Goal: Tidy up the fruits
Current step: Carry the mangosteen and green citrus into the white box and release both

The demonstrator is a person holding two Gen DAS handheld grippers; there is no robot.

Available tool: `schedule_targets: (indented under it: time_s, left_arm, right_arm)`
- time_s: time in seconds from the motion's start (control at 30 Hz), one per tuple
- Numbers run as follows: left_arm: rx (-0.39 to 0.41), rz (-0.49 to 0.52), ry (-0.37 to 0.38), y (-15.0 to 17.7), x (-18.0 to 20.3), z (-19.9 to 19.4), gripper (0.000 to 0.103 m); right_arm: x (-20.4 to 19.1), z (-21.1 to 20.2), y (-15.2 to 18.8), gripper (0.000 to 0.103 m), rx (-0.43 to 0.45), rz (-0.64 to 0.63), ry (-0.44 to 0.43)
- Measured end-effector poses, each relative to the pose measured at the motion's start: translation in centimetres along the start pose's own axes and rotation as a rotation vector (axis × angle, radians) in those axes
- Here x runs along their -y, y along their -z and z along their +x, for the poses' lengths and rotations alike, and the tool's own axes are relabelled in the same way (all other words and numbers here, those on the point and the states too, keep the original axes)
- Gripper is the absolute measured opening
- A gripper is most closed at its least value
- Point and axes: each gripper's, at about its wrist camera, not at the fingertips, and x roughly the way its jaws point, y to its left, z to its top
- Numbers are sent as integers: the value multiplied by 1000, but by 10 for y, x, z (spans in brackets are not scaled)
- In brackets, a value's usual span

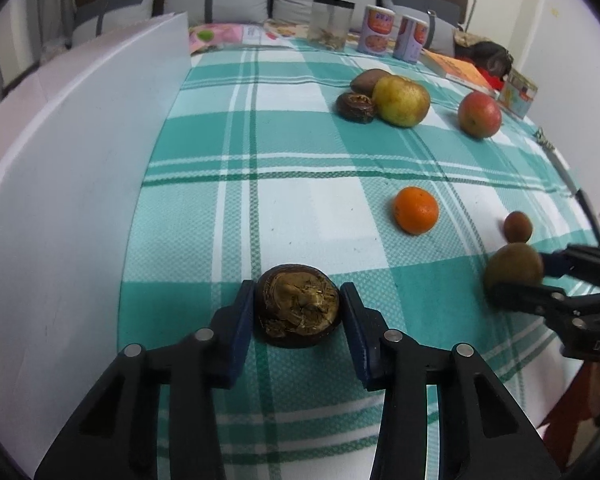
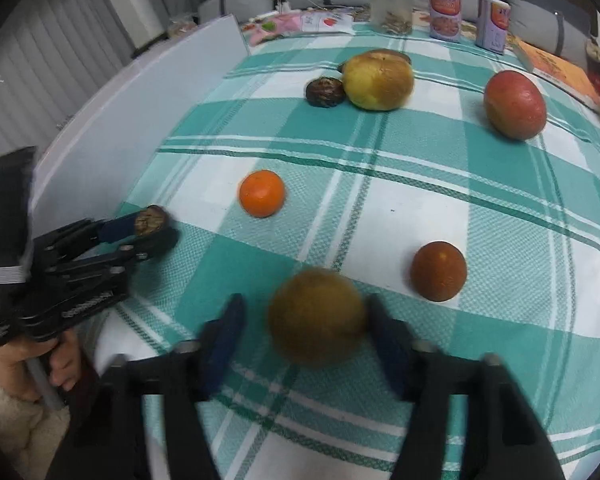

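Low in the frame, the left tool (image 1: 298,312) pinches a dark, wrinkled fruit (image 1: 297,306) resting on the checked cloth (image 1: 204,208). The right tool (image 2: 306,338) closes around a blurred brown round fruit (image 2: 316,316); its right pad touches, the left contact is unclear. Mid-frame lies an orange (image 1: 416,210); farther up, a yellow pear (image 1: 401,100) and a red apple (image 1: 480,114).

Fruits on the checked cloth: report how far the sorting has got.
Done: possibly a start, a yellow fruit and a dark wrinkled fruit sit clustered at the far side. In hand: the left claw brackets a dark cracked fruit; the right claw brackets a brownish round fruit. Left: the orange, red apple and small reddish fruit lie scattered.
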Motion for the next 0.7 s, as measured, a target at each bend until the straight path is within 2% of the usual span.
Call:
schedule_targets:
  time_s: [0.13, 0.27, 0.4, 0.47, 0.53, 0.57, 0.6, 0.7]
  left_arm:
    - [-34, -64, 63, -2, -1, -21, 43]
    - [-15, -108, 140, -9, -3, -70, 43]
    - [43, -183, 175, -31, -35, -140, 43]
    - [82, -208, 154, -41, -57, -167, 43]
    - [111, -236, 99, -53, -85, -190, 43]
    - [121, -246, 66, -57, -98, -197, 43]
    - [123, -252, 2, -61, -115, -202, 43]
    - [81, -292, -115, -60, -154, -197, 43]
  right_arm:
    - [-2, -12, -2, 48, -9, 10, -37]
    - [-17, -42, -18, 48, 6, 30, -137]
    - [-55, -77, -52, 48, 43, -4, -253]
    - [-86, -91, -77, 48, 50, -46, -317]
    - [-119, -99, -97, 48, 49, -98, -354]
    - [-138, -101, -108, 48, 44, -126, -376]
    - [-158, -101, -119, 48, 36, -153, -401]
    - [-211, -88, -142, 49, -14, -217, -433]
